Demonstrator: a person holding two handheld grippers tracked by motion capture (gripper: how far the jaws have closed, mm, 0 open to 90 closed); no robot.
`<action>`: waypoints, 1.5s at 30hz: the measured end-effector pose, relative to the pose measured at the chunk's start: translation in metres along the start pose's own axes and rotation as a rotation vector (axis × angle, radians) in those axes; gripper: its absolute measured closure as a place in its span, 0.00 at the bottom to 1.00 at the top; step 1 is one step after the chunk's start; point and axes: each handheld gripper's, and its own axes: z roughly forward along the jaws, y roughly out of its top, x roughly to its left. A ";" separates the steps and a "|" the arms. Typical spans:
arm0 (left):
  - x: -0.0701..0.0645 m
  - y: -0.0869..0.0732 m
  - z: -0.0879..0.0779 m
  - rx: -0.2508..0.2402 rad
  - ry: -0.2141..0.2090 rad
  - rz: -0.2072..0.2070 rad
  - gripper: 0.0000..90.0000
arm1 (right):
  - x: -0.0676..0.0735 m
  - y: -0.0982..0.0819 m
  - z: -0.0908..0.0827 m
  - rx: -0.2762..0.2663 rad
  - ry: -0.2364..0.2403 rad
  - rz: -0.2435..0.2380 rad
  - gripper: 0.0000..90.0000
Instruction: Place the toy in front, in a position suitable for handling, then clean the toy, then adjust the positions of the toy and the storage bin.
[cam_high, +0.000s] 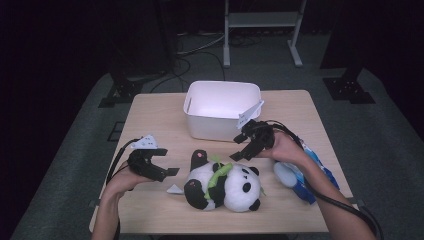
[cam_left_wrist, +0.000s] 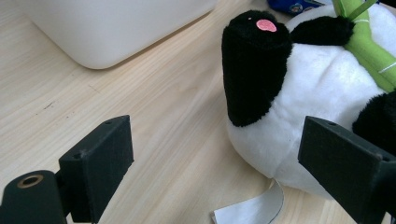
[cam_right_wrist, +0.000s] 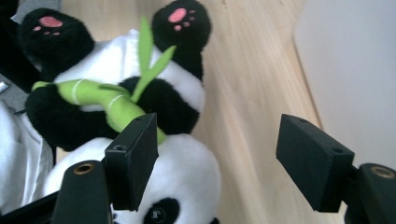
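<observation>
both tools spread, gripping nothing: left tool (cam_high: 167, 162), right tool (cam_high: 242, 146) flank panda (cam_high: 225, 185) lying near counter (cam_high: 150, 120) front edge. risk: pinching only plush fur or bamboo (cam_right_wrist: 112, 105), toy slips before bin (cam_high: 222, 107).

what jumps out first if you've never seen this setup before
The plush panda lying on its back near the front of the wooden table, hugging a green bamboo stalk, draws the eye first. Behind it stands a white tub. A hand-held gripper flanks the toy on each side, the left hand-held gripper and the right hand-held gripper, both open and holding nothing.
</observation>
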 end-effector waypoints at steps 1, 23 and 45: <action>0.001 0.000 0.000 0.004 0.000 0.006 0.10 | -0.001 0.001 -0.001 0.000 -0.001 0.007 0.31; 0.007 -0.003 -0.011 -0.025 0.019 -0.009 0.10 | -0.050 0.048 -0.015 -0.024 -0.058 -0.026 0.34; 0.007 -0.006 -0.018 -0.033 0.029 -0.022 0.08 | -0.070 0.067 0.006 -0.004 -0.052 -0.038 0.35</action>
